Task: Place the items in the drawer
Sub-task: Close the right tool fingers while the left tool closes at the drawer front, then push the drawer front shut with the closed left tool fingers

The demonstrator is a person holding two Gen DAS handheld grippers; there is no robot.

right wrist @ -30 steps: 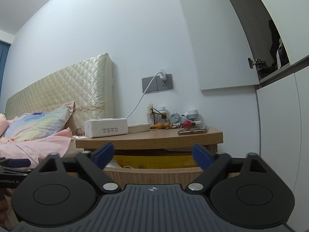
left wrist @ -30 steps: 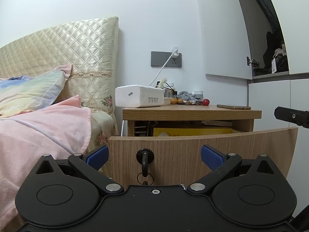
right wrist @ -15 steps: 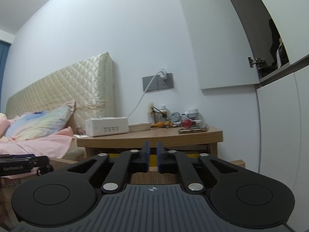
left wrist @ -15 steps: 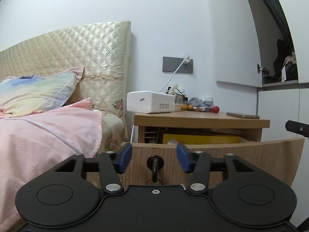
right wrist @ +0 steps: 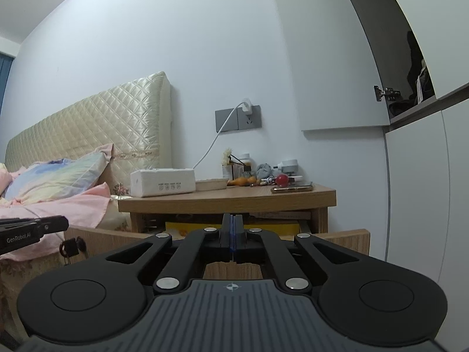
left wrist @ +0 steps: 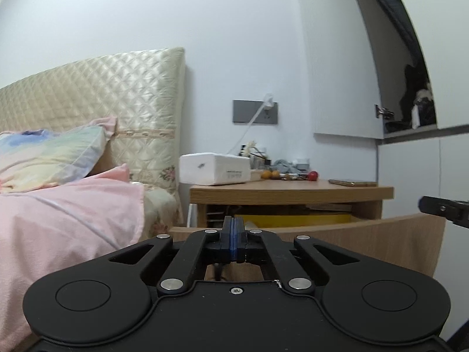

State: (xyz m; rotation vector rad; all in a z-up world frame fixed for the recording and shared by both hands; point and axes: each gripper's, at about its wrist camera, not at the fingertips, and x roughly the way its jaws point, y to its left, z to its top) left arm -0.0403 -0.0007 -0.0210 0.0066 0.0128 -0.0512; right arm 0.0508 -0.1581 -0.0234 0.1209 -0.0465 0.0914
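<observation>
Both pinched tight on nothing, left gripper point(left wrist: 233, 236) and right gripper point(right wrist: 233, 236) low before the pulled-out drawer point(right wrist: 337, 242), with phone point(right wrist: 291, 188) waiting near the nightstand's point(right wrist: 228, 201) front right corner.

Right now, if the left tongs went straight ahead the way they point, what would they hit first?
Most likely the wooden front panel of the open drawer: the shut left tongs sit level with its top edge. A slightly higher line would clear it and reach the yellow item inside. Depth is unclear.
</observation>
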